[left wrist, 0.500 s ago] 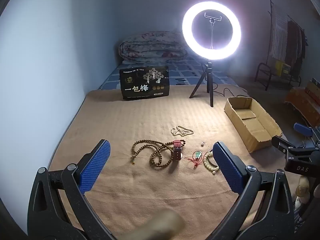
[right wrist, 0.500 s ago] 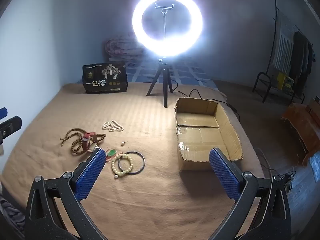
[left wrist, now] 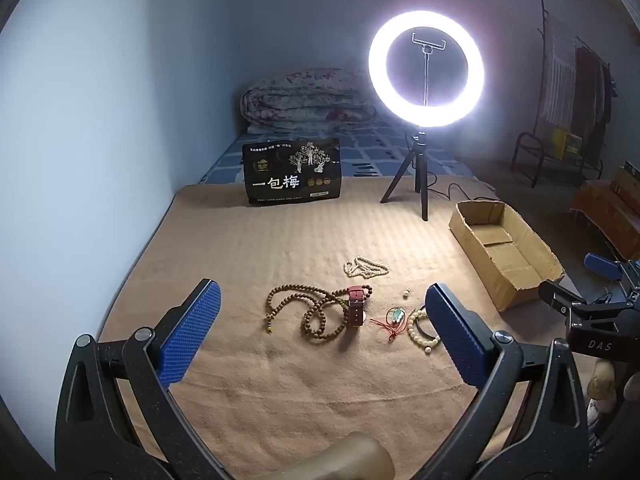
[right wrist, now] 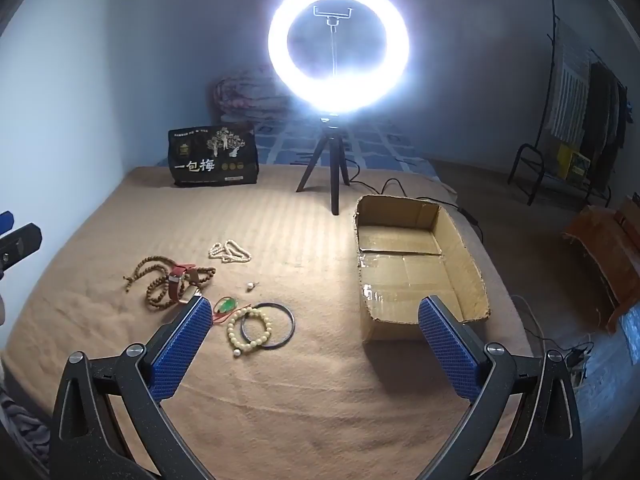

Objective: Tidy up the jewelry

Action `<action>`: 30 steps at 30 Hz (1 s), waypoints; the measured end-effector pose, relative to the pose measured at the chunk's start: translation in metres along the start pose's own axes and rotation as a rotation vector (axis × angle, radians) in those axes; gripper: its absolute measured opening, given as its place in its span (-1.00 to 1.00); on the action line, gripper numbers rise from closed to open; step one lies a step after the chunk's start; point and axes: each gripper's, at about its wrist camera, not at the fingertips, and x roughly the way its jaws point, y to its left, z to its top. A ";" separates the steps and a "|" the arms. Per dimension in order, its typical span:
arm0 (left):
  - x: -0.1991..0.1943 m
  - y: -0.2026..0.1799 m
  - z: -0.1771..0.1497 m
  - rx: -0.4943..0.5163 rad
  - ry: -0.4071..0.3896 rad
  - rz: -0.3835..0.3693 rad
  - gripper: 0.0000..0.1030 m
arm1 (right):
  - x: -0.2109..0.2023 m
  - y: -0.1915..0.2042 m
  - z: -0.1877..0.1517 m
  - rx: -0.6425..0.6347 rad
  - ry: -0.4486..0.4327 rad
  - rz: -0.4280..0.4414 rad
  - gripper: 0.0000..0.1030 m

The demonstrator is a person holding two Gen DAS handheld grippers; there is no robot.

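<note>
Tan blanket point(right wrist: 320, 400) is spread over the bed, lit by a ring light point(right wrist: 338, 46) on a small tripod, with a dark printed bag point(right wrist: 214, 156) stood at the far end and a folded quilt point(left wrist: 308, 100) behind it. Almost nothing is seen to have changed over the last half second: the jewelry lies where it lay, both views are framed nearly as before, and no piece has been lifted, so the sorting is judged not yet begun. All pieces are gathered on the blanket left of the open, empty cardboard box point(right wrist: 416, 268): a long brown bead string point(left wrist: 308, 312) with a red-strapped watch point(left wrist: 356, 306) laid across it, a pale bead strand point(left wrist: 366, 268) farther back, a tiny earring point(right wrist: 251, 286), a green pendant point(right wrist: 228, 305) on red cord, a cream bead bracelet point(right wrist: 250, 332) and a dark bangle point(right wrist: 276, 326) overlapping it. The left tongs point(left wrist: 322, 332) are held wide with nothing between the pads, tipped down toward the brown beads and watch. The right tongs point(right wrist: 314, 340) are likewise spread wide and empty, angled down, their left pad just beside the pendant and bracelet and their right pad before the box's near wall. The box is presumably where the pieces are to be taken.
</note>
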 end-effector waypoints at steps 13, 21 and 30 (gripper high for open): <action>0.000 -0.001 -0.003 0.001 -0.012 0.003 1.00 | 0.001 -0.002 0.000 0.012 0.010 0.007 0.99; -0.001 -0.001 -0.004 0.004 -0.019 0.004 1.00 | 0.001 -0.002 0.001 0.014 0.010 0.007 0.99; -0.001 -0.001 -0.004 0.006 -0.021 0.003 1.00 | 0.001 -0.001 0.001 0.009 0.013 0.007 0.99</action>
